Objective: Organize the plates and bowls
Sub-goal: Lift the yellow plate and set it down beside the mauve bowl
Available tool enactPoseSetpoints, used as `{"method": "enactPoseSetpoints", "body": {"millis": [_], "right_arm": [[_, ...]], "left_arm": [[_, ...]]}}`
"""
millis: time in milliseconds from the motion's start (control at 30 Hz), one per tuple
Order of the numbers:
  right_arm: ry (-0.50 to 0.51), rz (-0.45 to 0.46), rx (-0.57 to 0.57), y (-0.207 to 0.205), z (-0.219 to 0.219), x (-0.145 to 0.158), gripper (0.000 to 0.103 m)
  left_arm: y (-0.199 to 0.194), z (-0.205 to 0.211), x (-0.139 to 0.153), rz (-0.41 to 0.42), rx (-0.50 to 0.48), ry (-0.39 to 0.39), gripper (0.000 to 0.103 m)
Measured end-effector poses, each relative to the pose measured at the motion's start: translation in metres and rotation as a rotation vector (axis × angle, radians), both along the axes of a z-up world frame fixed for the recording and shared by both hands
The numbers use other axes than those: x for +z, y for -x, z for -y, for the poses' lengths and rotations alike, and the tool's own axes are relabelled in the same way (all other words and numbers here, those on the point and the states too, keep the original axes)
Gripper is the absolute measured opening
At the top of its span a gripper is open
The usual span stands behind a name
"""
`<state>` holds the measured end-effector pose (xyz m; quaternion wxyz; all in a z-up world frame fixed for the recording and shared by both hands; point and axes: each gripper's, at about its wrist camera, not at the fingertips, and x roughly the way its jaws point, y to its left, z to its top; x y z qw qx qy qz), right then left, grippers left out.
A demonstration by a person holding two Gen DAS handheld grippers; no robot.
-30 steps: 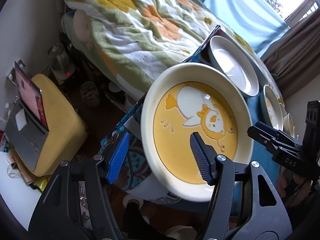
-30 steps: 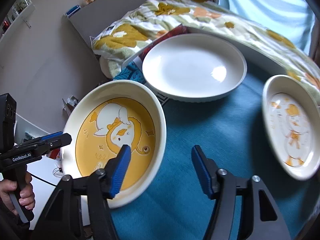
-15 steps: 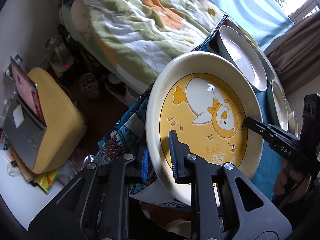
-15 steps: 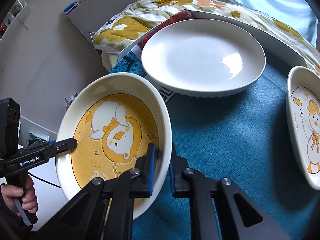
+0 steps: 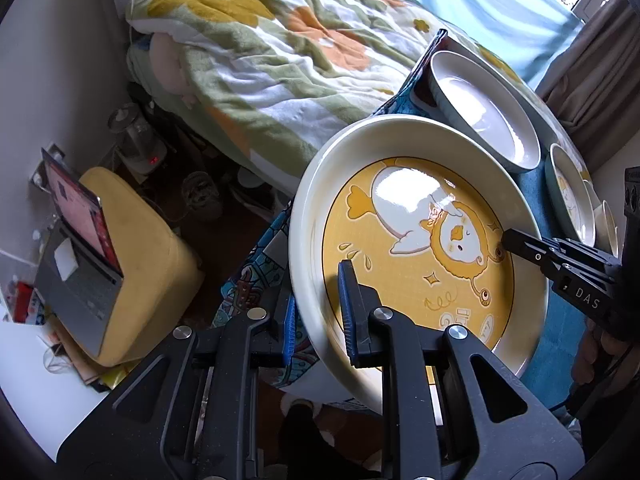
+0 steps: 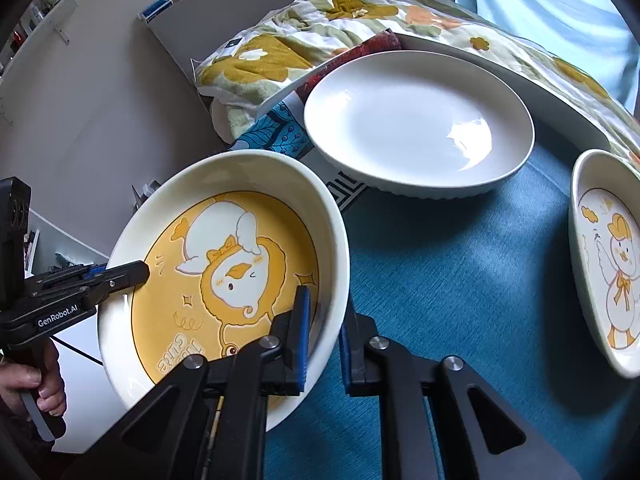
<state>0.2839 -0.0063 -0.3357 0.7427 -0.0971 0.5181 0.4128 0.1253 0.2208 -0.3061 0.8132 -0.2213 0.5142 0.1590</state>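
A cream plate with a yellow duck picture [image 5: 420, 240] [image 6: 232, 264] is held between both grippers, lifted a little above the teal tablecloth [image 6: 460, 300]. My left gripper [image 5: 318, 312] is shut on its near-left rim. My right gripper [image 6: 324, 332] is shut on the opposite rim; it shows in the left wrist view [image 5: 560, 264] too. A plain white plate [image 6: 416, 124] [image 5: 484, 120] lies behind. A smaller white plate with a duck picture [image 6: 608, 264] [image 5: 572, 196] lies to the right.
A bed with a flowered blanket [image 5: 280, 40] runs along the far side of the table. A yellow stool with a laptop [image 5: 84, 248] stands on the floor at left. Curtains [image 5: 592, 72] hang at the back right.
Both grippers went from open to shut on opposite rims of the yellow duck plate. The plate has since come up slightly off the cloth.
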Motion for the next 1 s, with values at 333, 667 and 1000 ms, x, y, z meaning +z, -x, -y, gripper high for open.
{"method": "enactPoseSetpoints", "body": {"millis": [333, 667, 1000], "right_arm": [[-0.038, 0.065, -0.087, 0.014, 0.043, 0.034, 0.012], [-0.052, 0.115, -0.353, 0.043, 0.157, 0.075, 0.012], [-0.001, 0.109, -0.631, 0.079, 0.27, 0.07, 0.012]], "left_arm": [[-0.001, 0.035, 0.042, 0.057, -0.087, -0.056, 0.016], [-0.028, 0.133, 0.077, 0.124, -0.335, -0.063, 0.016], [-0.06, 0.251, 0.059, 0.12, -0.606, -0.027, 0.017]]}}
